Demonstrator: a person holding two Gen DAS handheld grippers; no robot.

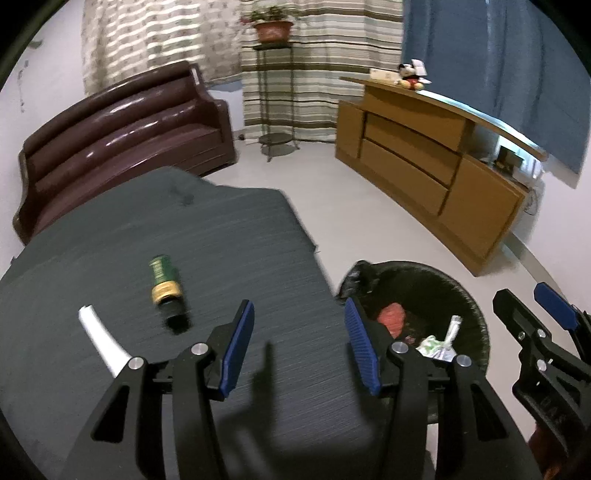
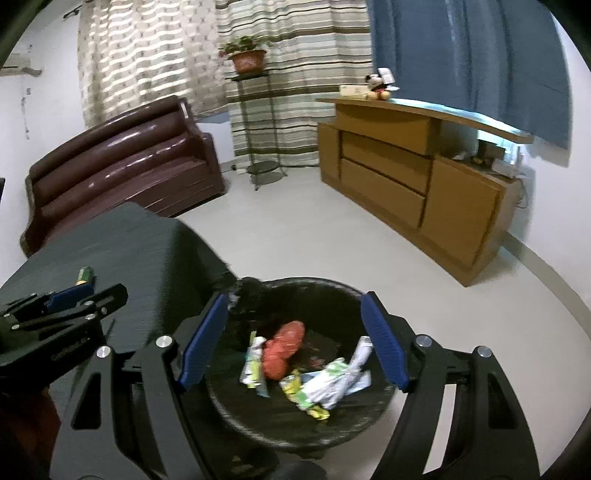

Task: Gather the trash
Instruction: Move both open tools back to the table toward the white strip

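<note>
A green and gold can [image 1: 165, 282] lies on its side on the dark table [image 1: 240, 240], beside a white curved strip [image 1: 99, 338]. My left gripper [image 1: 299, 343] is open and empty above the table's right edge, to the right of the can. A black trash bin [image 2: 295, 428] stands on the floor beside the table and holds a crumpled red wrapper [image 2: 283, 349] and several white and green wrappers [image 2: 325, 384]. My right gripper [image 2: 293, 339] is open and empty directly above the bin. The bin also shows in the left wrist view [image 1: 476, 306], as does the right gripper [image 1: 535, 306].
A dark brown sofa [image 1: 122, 140] stands behind the table. A wooden sideboard [image 1: 424, 166] with a plush toy [image 1: 410, 75] lines the right wall. A metal stand with a potted plant [image 1: 273, 29] is in the far corner. Pale floor [image 2: 314, 229] lies between them.
</note>
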